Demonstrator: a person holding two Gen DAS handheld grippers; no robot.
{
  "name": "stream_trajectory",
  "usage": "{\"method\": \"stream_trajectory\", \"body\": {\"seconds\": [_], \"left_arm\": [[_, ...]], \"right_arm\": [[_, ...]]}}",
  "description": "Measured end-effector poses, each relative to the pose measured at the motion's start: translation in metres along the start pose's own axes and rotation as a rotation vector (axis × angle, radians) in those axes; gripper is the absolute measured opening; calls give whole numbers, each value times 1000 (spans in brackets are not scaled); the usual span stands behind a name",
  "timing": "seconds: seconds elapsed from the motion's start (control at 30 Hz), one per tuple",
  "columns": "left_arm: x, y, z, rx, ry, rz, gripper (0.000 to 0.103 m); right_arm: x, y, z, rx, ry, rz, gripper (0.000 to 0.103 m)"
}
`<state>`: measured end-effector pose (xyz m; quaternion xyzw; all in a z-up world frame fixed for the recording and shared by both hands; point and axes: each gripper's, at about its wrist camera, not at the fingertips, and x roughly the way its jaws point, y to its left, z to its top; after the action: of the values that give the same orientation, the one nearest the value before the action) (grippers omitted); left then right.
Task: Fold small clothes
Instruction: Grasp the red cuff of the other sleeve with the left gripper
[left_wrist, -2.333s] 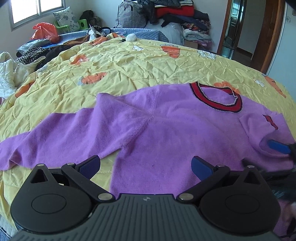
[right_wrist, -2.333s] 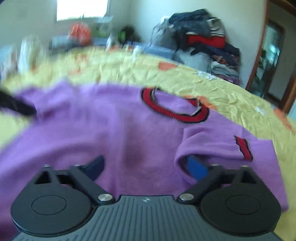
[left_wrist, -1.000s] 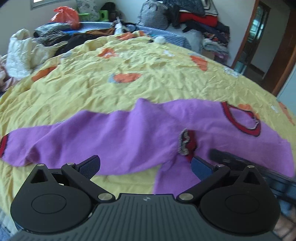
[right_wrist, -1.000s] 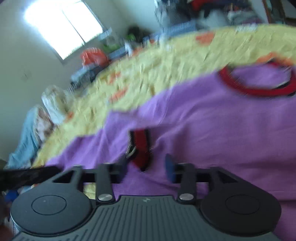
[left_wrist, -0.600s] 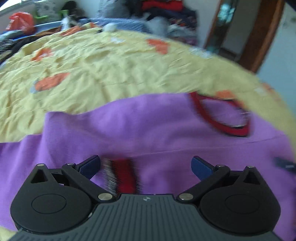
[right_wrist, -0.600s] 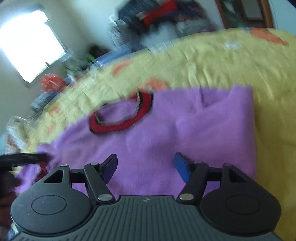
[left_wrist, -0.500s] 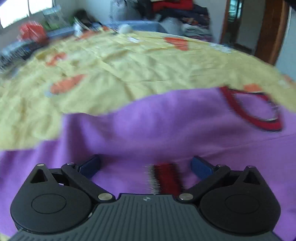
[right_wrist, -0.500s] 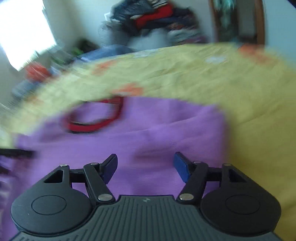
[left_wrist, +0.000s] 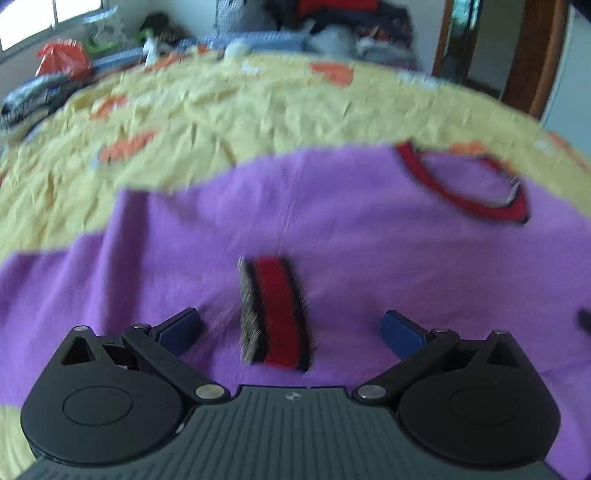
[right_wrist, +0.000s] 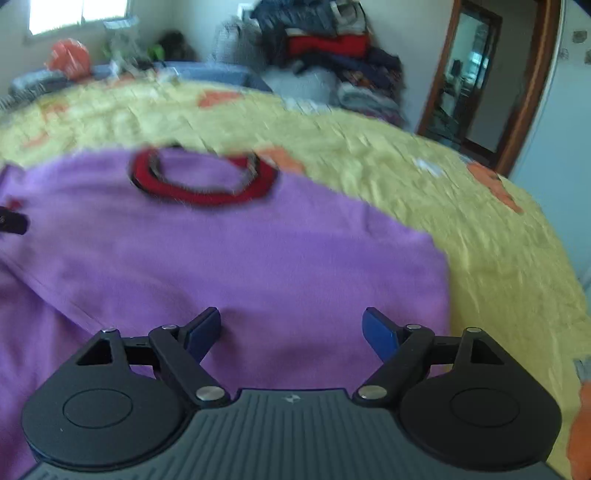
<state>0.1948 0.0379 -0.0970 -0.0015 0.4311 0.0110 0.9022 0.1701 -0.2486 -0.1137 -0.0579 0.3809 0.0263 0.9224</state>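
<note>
Both hand-held grippers, left (left_wrist: 290, 328) and right (right_wrist: 291, 328), hover with jaws apart. The purple sweater (left_wrist: 351, 240) looks soft and limp. The red cuff (left_wrist: 273, 314), just ahead of the left one, offers the firmest hold.

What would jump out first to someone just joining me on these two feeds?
The purple sweater spread across the yellow bedspread fills both views, its red neckband at the far edge. In the left view, a red sleeve cuff lies folded onto the body, right between the open left claw. The right claw hovers open over plain purple fabric.
</note>
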Motion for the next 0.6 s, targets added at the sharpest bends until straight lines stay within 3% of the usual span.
{"method": "stream_trajectory", "body": {"seconds": [0.07, 0.2, 0.3, 0.43, 0.6], "left_arm": [[-3, 7, -6, 5, -27, 10, 103], [-17, 44, -5, -82, 24, 37, 103], [-47, 91, -18, -194, -46, 14, 103], [-83, 173, -50, -385, -127, -31, 103], [-128, 296, -103, -729, -270, -41, 103]], "right_arm": [[-4, -22, -9, 75, 16, 16, 103], [-15, -30, -13, 141, 16, 6, 103], [-31, -14, -17, 148, -47, 66, 103], [-50, 14, -18, 158, -120, 145, 103], [-68, 55, -15, 116, -168, 250, 103]]}}
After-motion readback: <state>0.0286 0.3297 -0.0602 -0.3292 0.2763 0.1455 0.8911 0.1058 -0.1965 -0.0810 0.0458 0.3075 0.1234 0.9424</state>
